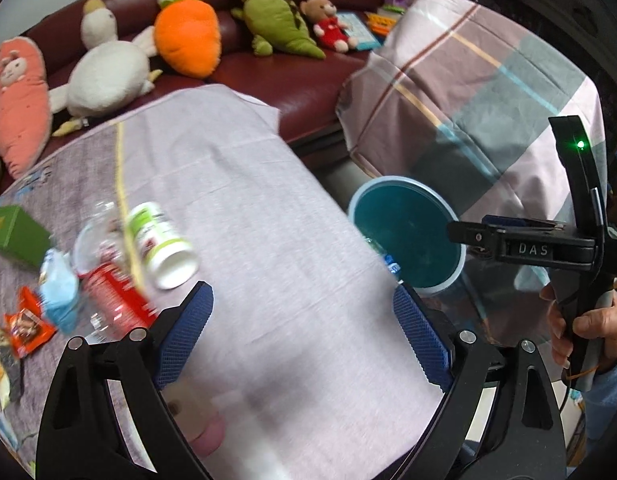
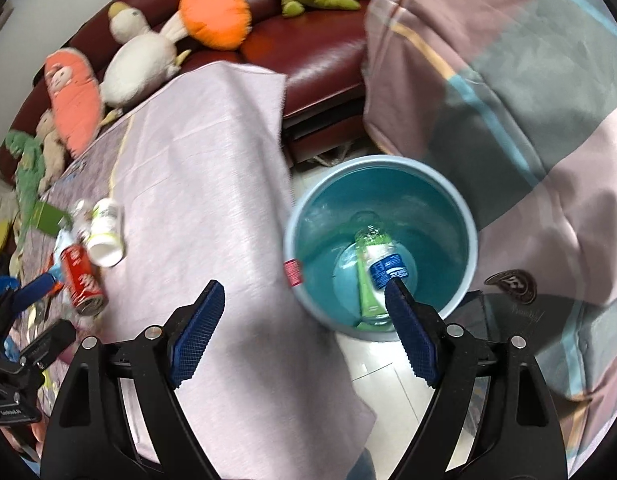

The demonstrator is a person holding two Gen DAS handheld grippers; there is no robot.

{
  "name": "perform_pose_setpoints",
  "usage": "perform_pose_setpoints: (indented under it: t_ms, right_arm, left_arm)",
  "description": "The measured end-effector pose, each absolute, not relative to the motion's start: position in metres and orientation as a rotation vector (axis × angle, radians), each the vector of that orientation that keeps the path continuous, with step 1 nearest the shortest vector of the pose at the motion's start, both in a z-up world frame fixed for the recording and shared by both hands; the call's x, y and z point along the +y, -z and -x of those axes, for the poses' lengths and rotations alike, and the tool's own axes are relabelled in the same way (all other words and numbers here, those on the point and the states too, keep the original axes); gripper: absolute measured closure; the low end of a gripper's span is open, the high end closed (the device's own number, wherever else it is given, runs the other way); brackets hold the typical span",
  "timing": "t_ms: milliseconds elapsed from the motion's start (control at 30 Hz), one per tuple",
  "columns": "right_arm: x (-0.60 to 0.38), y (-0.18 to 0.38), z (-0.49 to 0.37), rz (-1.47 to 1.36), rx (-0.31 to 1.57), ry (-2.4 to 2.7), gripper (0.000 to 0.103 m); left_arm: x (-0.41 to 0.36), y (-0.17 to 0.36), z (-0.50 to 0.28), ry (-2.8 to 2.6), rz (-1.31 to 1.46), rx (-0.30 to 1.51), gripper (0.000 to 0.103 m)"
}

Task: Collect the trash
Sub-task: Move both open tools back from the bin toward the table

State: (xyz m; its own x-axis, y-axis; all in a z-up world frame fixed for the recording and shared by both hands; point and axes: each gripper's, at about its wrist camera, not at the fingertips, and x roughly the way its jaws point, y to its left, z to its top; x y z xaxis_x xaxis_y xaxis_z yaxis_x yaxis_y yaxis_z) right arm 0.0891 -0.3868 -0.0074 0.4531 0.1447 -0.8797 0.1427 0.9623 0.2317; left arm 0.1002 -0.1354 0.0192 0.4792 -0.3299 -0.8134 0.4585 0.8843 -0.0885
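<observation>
A blue bin [image 2: 464,220] stands on the floor right of the cloth-covered table [image 2: 212,184]; a clear plastic bottle [image 2: 378,256] with a blue label lies inside it. The bin also shows in the left wrist view [image 1: 412,236]. Trash lies at the table's left: a white bottle [image 1: 160,244], a red can [image 1: 116,300], a clear crushed bottle [image 1: 96,232], a green box [image 1: 16,236] and snack wrappers [image 1: 28,326]. My left gripper [image 1: 304,316] is open and empty above the table. My right gripper [image 2: 304,316] is open and empty beside the bin.
Plush toys [image 1: 184,36] line the dark red sofa [image 1: 292,76] behind the table. A checked sheet [image 1: 480,92] covers furniture to the right of the bin. White floor tile [image 2: 384,368] shows below the bin.
</observation>
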Motion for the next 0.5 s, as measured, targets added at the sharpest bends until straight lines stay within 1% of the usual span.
perform_pose_setpoints:
  t_ms: [233,500]
  right_arm:
    - [-0.320,0.000,-0.076,-0.203,1.132,-0.091,0.024]
    - [-0.229,-0.005,-0.065,-0.080,1.167,-0.228,0.024]
  left_arm:
    - [-0.072,-0.026,-0.077,0.417,-0.103,0.934,0.011]
    - [0.007,-0.012,-0.066,0.316,-0.023,0.944,0.011]
